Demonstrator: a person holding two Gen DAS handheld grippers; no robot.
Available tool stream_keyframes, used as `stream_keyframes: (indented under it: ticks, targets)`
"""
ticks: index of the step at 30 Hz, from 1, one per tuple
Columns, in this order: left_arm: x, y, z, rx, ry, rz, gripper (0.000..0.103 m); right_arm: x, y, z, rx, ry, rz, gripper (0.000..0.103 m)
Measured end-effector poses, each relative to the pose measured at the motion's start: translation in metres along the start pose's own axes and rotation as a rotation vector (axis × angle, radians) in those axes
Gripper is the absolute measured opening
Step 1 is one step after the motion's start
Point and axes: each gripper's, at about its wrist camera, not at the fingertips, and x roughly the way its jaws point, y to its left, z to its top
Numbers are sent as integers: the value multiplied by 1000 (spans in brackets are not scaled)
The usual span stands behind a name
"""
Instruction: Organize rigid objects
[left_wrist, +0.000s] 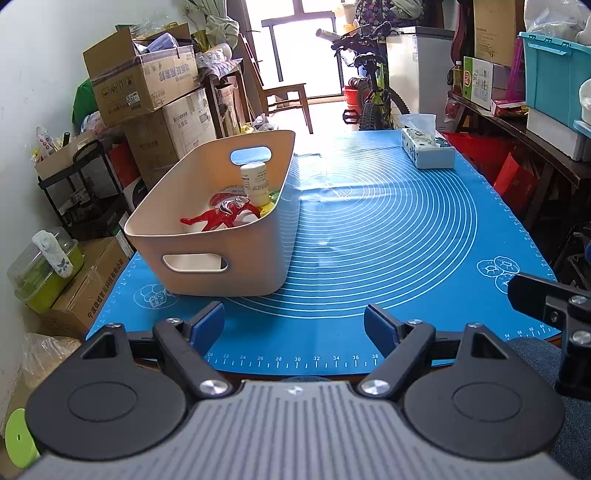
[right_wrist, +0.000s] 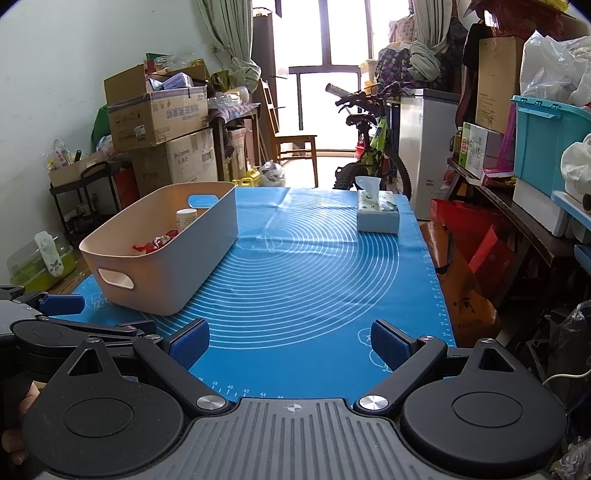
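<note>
A beige plastic bin (left_wrist: 221, 273) (right_wrist: 166, 291) with cut-out handles stands on the left part of the blue mat (left_wrist: 388, 236) (right_wrist: 314, 280). Inside it lie a red toy figure (left_wrist: 218, 218) (right_wrist: 157, 242) and an upright cream bottle (left_wrist: 254, 184) (right_wrist: 185, 218), with other small items partly hidden. My left gripper (left_wrist: 294, 328) hovers open over the mat's near edge, just in front of the bin, nothing between its blue pads. My right gripper (right_wrist: 290, 345) is open too, over the near mat, right of the bin and holding nothing.
A tissue box (left_wrist: 428, 147) (right_wrist: 377, 214) sits at the mat's far right. Stacked cardboard boxes (left_wrist: 147, 85) line the left wall. A bicycle (left_wrist: 369, 92) stands beyond the table, and a cluttered shelf with a teal crate (right_wrist: 546, 147) runs along the right.
</note>
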Motion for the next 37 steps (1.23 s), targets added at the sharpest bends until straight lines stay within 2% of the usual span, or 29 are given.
stream_keyframes:
  ticks: [37]
  targets:
    - [-4,3,0,-8,-13,8,83,0,-4,-4,-13,-2,-4,94]
